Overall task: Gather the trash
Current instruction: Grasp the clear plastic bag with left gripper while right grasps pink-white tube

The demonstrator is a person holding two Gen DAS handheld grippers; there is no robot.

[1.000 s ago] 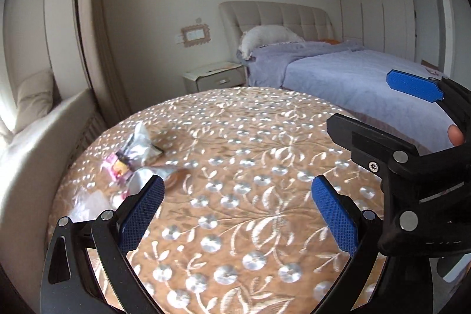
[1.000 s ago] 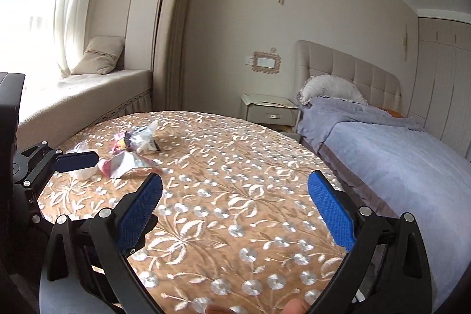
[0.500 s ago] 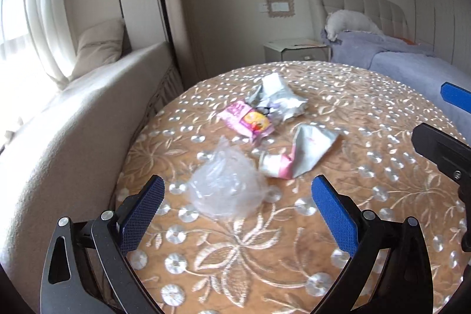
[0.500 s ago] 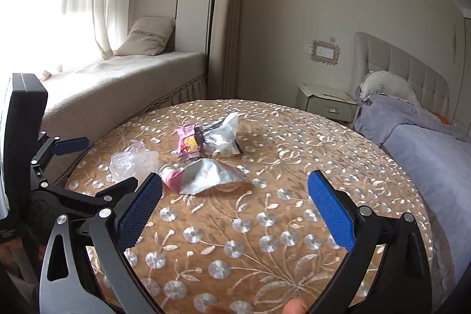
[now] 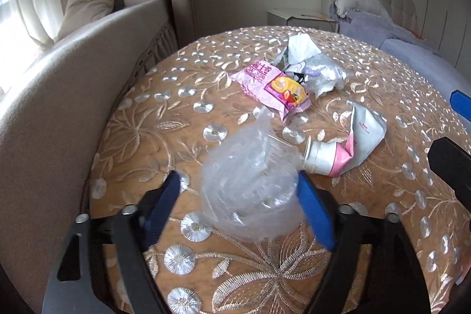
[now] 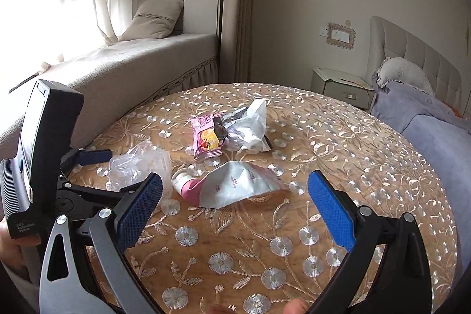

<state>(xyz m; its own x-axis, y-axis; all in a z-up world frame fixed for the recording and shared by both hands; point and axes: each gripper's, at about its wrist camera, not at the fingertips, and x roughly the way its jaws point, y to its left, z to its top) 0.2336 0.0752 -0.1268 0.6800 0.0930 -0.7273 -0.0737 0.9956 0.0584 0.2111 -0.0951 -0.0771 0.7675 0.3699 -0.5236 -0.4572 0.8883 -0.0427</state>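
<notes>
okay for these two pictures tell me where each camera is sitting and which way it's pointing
Left wrist view: sits on the left gripper, low over the round table, facing the window seat and bed; its blue fingers flank the clear plastic bag; the right gripper's tip shows at the right edge.
Right wrist view: sits on the right gripper, higher and farther back, facing the same way; its own fingers, the left gripper's body and fingertips of the person's hand show.
Shared: bag, squeezed tube, pink wrapper, white wrapper.

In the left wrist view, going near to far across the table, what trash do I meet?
Clear plastic bag between the left gripper fingers, squeezed pink-and-white tube, pink snack wrapper, crumpled white wrapper.
</notes>
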